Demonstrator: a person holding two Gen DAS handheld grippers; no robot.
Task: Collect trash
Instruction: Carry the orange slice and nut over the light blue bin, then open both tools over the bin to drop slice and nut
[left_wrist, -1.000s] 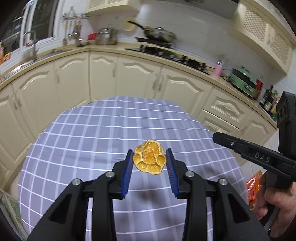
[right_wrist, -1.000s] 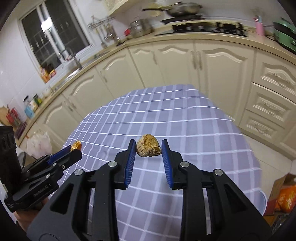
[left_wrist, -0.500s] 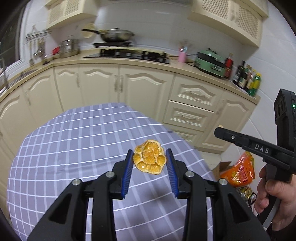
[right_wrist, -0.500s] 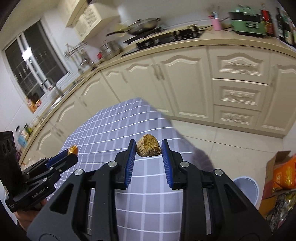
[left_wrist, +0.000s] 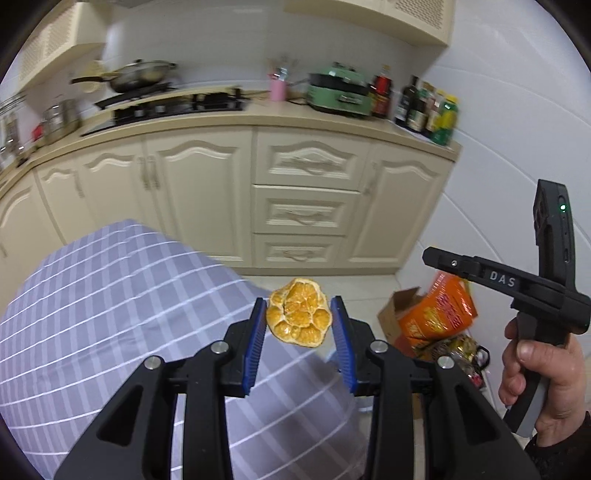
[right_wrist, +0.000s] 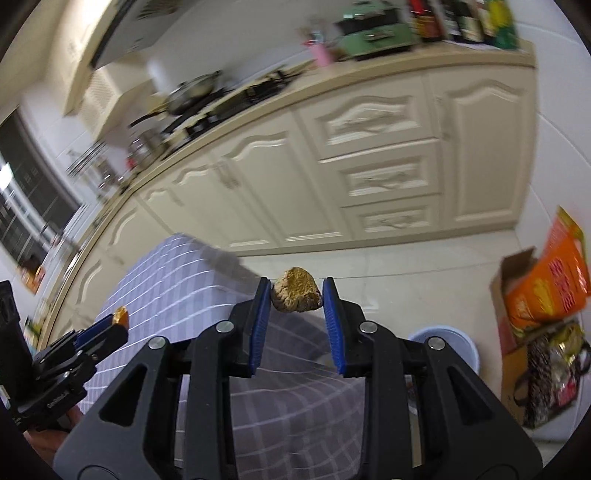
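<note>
Past the checked surface (right_wrist: 177, 291), you carry orange peel (left_wrist: 297, 317) in the left gripper (left_wrist: 298, 332) and a brown lump (right_wrist: 295, 290) in the right gripper (right_wrist: 295, 314), jaws clamped for the bin (right_wrist: 448, 343) beside that surface.

Squeezed orange half (left_wrist: 297, 312) between left gripper (left_wrist: 298, 316) jaws, above checked tablecloth (left_wrist: 110, 295) edge.

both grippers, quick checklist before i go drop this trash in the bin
1. Left gripper clamped on the orange peel: ok.
2. Right gripper clamped on the brown lump: ok.
3. Both pieces lifted off the checked tablecloth: ok.
4. Blue bin in sight on the floor: ok, though only in the right wrist view.
5. Bin open and with room: cannot tell, the gripper hides most of it.
6. Either gripper over the bin: not ok.
</note>
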